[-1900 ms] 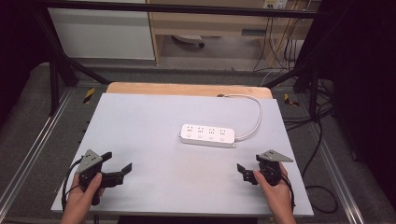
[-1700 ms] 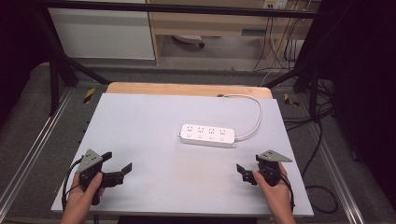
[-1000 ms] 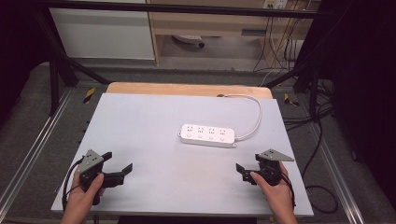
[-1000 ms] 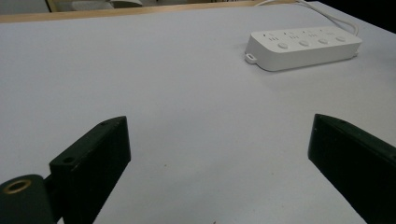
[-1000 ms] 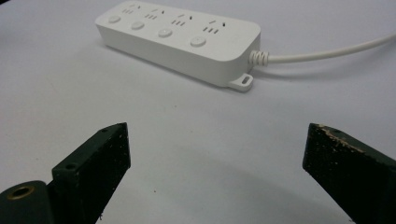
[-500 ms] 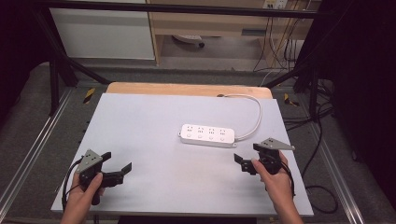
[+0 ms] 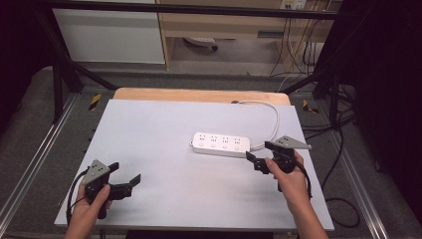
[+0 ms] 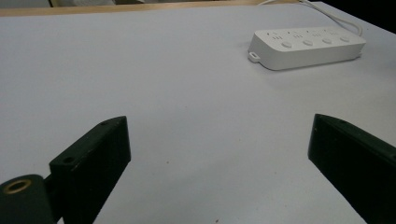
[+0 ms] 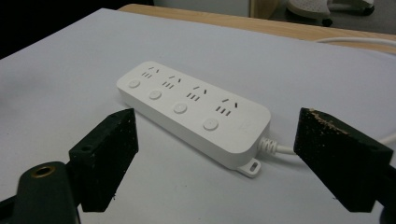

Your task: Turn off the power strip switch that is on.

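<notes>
a white plastic four-socket power strip [image 7: 220, 144] lies flat on the pale grey table top [image 7: 159, 134], a little right of centre, its white cord [image 7: 272, 119] curving off towards the far edge. the right gripper [image 7: 259, 162] sits just beside the strip's cord end, jaws spread wide and empty. in the right gripper view the power strip [image 9: 194, 108] lies between and just beyond the two black jaws, which suggests the hand is lining up to close on that end or reach one of its round switch buttons [image 9: 210, 124]; which of the two is hard to tell from here. the left gripper [image 7: 125, 180] rests low at the near left corner, well apart from the strip, jaws also wide and empty, probably parked out of the way until needed.
</notes>
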Available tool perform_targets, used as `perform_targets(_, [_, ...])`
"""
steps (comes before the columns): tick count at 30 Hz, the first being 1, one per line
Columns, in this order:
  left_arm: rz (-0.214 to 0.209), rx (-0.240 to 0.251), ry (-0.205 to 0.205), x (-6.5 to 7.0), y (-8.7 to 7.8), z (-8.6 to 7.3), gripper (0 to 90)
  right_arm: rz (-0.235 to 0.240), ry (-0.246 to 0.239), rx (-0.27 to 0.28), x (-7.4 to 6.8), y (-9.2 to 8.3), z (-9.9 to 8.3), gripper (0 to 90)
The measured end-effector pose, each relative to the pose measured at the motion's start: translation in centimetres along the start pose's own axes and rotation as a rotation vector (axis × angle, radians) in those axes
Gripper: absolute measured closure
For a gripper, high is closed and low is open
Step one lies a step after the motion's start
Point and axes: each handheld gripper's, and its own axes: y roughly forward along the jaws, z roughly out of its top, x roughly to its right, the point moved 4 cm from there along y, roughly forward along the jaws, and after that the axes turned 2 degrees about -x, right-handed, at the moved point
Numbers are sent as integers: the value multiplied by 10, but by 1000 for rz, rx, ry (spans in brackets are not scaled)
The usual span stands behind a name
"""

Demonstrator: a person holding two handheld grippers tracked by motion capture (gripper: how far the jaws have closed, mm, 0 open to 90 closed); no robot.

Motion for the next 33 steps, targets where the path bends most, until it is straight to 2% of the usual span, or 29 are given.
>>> perform_targets(6, [1,-1,1,0,0,0,56,-4,0,14,-2,3,10,54])
perform_targets(11, [1,-3,0,0,1,-1,56,-30,-23,31,1,3,19,64])
perform_targets(15, [0,0,4,0,1,0,56,-27,-15,39,3,4,26,66])
perform_targets(19, [5,5,6,0,1,0,56,-30,-32,42,3,6,31,74])
perform_targets(22, [10,8,11,-1,1,0,56,-32,-37,47,2,8,35,106])
perform_targets(26, [11,9,11,-1,1,0,56,-24,-42,56,3,12,38,227])
perform_targets(33, [7,8,15,0,1,0,56,-17,0,79,8,17,41,349])
